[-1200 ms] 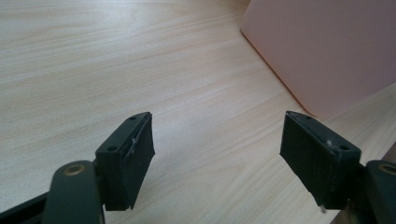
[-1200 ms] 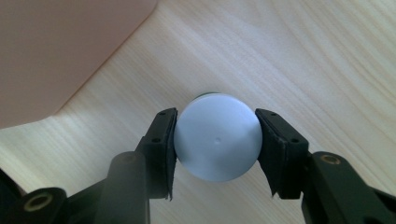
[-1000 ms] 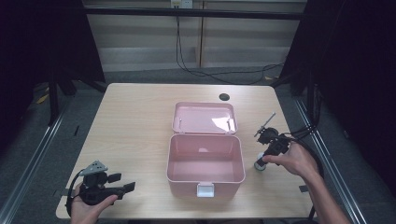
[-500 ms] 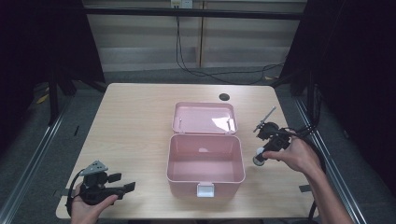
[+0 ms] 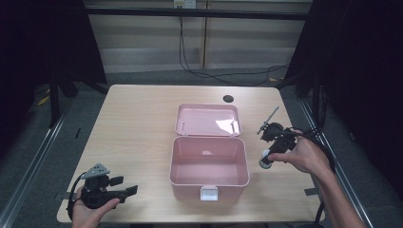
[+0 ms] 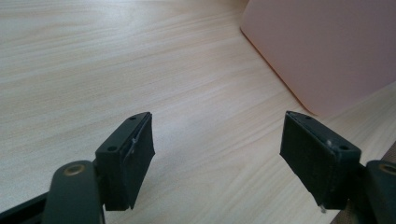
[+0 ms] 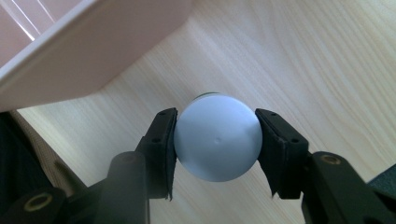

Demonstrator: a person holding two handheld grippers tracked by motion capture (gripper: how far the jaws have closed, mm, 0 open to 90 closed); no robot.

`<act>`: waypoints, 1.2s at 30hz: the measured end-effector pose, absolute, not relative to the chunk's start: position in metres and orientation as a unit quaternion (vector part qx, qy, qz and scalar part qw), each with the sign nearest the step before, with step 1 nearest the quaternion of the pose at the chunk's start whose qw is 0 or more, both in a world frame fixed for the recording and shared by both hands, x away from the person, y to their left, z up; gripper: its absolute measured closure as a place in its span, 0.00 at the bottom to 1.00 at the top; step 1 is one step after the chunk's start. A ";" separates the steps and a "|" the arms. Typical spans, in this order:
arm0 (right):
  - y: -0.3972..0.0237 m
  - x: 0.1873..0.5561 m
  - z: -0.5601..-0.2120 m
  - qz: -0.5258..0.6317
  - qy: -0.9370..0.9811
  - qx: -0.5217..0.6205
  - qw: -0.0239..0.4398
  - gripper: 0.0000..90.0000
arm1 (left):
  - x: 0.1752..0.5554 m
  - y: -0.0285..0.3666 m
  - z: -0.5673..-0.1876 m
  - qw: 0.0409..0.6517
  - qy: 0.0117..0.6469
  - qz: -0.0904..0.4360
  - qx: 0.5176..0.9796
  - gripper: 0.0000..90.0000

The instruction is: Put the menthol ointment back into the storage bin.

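An open pink box (image 5: 190,186) stands mid-table with its lid (image 5: 207,119) laid back flat. Just right of the box, my right gripper (image 5: 267,159) is shut on a white round bulb-like object (image 5: 265,156) and holds it a little above the table. In the right gripper view the white bulb (image 7: 217,137) is squeezed between both pads (image 7: 163,144), with the box's wall (image 7: 70,56) at upper left. My left gripper (image 5: 124,190) rests at the table's front left corner, open. Its jaws (image 6: 217,154) stand wide apart over bare wood, and the box's corner (image 6: 327,51) is at upper right.
A dark round hole (image 5: 228,99) sits in the tabletop behind the lid. Cables trail from the right gripper over the table's right edge (image 5: 309,133). A white latch (image 5: 209,193) hangs on the box's front. Bare wood stretches left of the box.
My right gripper has risen slightly with the white bulb in it, lifting it off the table beside the box. The left gripper has stayed still.
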State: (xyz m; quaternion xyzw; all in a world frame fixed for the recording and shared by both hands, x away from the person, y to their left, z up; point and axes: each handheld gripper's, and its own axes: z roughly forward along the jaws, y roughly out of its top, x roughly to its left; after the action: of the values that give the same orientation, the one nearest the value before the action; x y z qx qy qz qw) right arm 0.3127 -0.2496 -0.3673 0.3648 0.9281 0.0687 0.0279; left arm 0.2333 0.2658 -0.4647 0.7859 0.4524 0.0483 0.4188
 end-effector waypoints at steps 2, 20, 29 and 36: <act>-0.249 0.312 -0.365 0.068 0.931 0.359 0.024 0.57 | 0.234 0.266 -0.465 0.418 0.454 0.048 0.785 0.29; -0.243 0.308 -0.335 0.094 0.932 0.348 0.034 0.57 | 0.234 0.266 -0.465 0.417 0.453 0.048 0.786 0.29; -0.237 0.306 -0.309 0.109 0.934 0.337 0.044 0.57 | 0.234 0.266 -0.465 0.417 0.453 0.048 0.786 0.29; -0.227 0.306 -0.297 0.115 0.940 0.320 0.043 0.57 | 0.234 0.267 -0.465 0.417 0.453 0.051 0.786 0.29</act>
State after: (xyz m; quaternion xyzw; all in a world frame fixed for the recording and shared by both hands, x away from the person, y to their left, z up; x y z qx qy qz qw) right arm 0.3056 -0.2266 -0.2974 0.3195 0.9396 0.1148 0.0434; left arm 0.2335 0.2671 -0.4648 0.7864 0.4529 0.0508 0.4169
